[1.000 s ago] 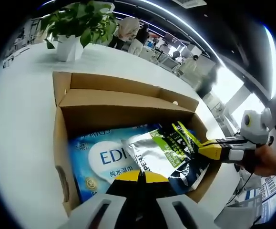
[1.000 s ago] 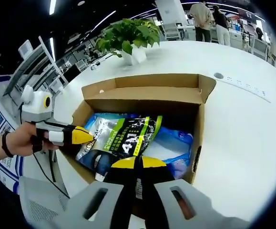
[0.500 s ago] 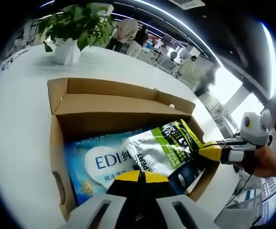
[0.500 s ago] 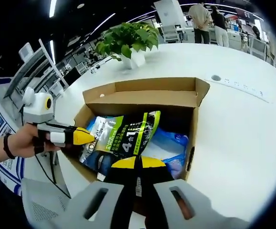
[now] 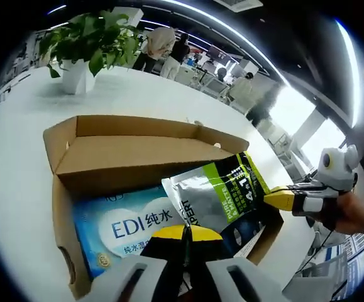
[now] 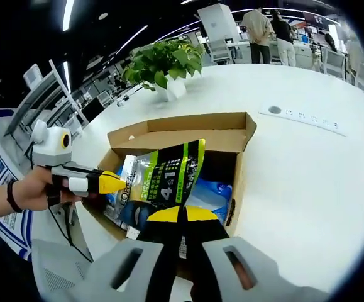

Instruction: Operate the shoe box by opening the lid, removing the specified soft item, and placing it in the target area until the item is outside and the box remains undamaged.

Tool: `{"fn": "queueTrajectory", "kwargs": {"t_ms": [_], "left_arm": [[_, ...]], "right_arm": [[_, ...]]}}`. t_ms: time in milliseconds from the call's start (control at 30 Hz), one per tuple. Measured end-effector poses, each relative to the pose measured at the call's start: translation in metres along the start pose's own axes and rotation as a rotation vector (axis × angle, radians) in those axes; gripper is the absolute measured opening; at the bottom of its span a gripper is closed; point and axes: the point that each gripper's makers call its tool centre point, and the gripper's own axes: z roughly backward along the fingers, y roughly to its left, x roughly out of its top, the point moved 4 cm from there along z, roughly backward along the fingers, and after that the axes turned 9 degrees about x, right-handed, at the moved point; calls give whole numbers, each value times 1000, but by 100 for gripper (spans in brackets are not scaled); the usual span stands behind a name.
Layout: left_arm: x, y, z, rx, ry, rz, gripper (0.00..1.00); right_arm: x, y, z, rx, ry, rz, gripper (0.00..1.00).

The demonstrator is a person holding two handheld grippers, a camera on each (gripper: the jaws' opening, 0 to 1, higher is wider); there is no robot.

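Pouch (image 5: 222,198), silver and green, rises half out of the open shoe box (image 5: 62,207); we pinch it with both the left gripper (image 5: 185,231) and right gripper (image 6: 180,214). Removal is underway; next we lift clear toward the table (image 6: 307,163).

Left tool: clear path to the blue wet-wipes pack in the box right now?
Probably yes. The box is open and the blue wet-wipes pack lies exposed on the left tool's side; the pouch both tools are lifting covers only its far part.
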Motion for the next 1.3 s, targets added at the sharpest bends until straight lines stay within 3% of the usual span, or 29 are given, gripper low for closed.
{"fn": "queueTrajectory", "kwargs": {"t_ms": [733,1300], "left_arm": [[22,-62,-14,-68,-8,-98,0],[21,-115,-28,-129,12,-179,0]], "right_arm": [[-5,-32,59,-69,-88,-57,0],[-23,-53,107,-129,-147,-109,0]]}}
